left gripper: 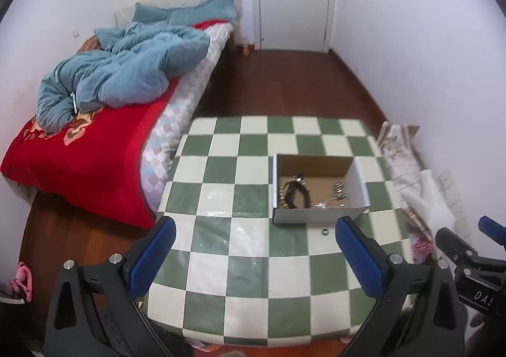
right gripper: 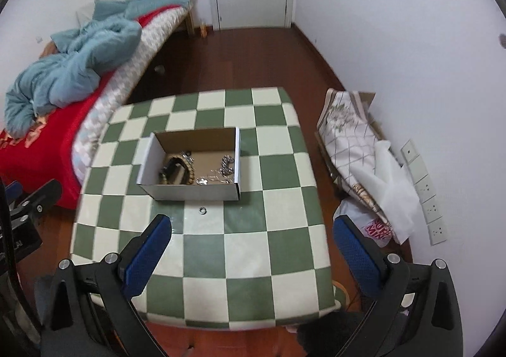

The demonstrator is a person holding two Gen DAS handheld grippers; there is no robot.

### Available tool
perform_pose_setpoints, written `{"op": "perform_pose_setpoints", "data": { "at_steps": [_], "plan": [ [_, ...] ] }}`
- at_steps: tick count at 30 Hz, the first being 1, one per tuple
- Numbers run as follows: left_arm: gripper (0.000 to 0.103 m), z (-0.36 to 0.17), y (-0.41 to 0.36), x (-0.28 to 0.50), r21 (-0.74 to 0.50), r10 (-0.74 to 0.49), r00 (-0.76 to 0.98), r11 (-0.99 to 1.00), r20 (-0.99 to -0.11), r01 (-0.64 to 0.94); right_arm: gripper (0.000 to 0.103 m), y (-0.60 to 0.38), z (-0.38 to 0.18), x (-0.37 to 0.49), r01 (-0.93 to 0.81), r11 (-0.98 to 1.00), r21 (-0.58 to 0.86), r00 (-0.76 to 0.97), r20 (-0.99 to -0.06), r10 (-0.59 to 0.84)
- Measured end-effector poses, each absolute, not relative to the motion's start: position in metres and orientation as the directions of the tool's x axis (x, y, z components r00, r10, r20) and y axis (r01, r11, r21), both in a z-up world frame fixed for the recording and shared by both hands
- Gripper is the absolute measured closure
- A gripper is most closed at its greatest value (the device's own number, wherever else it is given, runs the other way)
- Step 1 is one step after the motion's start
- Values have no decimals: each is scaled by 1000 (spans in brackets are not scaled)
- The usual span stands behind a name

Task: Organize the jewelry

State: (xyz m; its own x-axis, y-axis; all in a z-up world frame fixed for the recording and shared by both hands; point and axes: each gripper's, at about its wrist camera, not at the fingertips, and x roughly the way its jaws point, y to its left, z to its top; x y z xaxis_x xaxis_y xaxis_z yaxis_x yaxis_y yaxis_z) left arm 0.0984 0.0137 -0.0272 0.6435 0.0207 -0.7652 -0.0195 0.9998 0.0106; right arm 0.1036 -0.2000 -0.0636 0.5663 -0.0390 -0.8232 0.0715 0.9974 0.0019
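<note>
1. Lying on the bench, a small dark ring sits just in front of the cardboard box, on a pale square of the green-and-cream checked cover.
2. Both grippers hover above the near part of the bench, apart from the ring and the box. The left gripper has its blue-padded fingers spread wide and hold nothing; the ring shows just inside its right finger, further away on the bench.
3. The right gripper also has its fingers spread wide and empty, with the ring ahead of them, nearer the left finger.
4. Inside the box lie a beaded bracelet with a dark band curled against it, and a tangle of silver chains toward the right wall.
5. Nothing lies between either gripper and the ring; the box's front wall stands just behind it.
6. A bed with a red cover and a blue duvet runs along the left of the bench, and folded cloth and a bag lie on the floor to the right, against the wall.
</note>
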Motion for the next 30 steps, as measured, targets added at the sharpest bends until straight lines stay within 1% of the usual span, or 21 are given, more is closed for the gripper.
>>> {"op": "perform_pose_setpoints", "data": {
  "at_steps": [4,8,16,23,30],
  "plan": [
    [0,3,11,70,21,20,686,1000,-727,-7,0,-199,-29,70,71,997,-10,624,-779,-53],
    [0,25,9,45,5,6,707,1000,-708,-3,0,-200,0,42,84,996,-1,665,-744,-57],
    [0,48,8,26,6,35,718,999,-695,-43,0,-203,40,11,85,996,9,702,-711,-53],
    [0,62,3,36,9,47,731,998,-681,-56,0,-209,59,22,95,995,9,701,-710,-60],
    [0,56,-4,66,24,66,716,997,-695,-69,0,-216,53,60,111,994,23,694,-718,-61]
  ]
}}
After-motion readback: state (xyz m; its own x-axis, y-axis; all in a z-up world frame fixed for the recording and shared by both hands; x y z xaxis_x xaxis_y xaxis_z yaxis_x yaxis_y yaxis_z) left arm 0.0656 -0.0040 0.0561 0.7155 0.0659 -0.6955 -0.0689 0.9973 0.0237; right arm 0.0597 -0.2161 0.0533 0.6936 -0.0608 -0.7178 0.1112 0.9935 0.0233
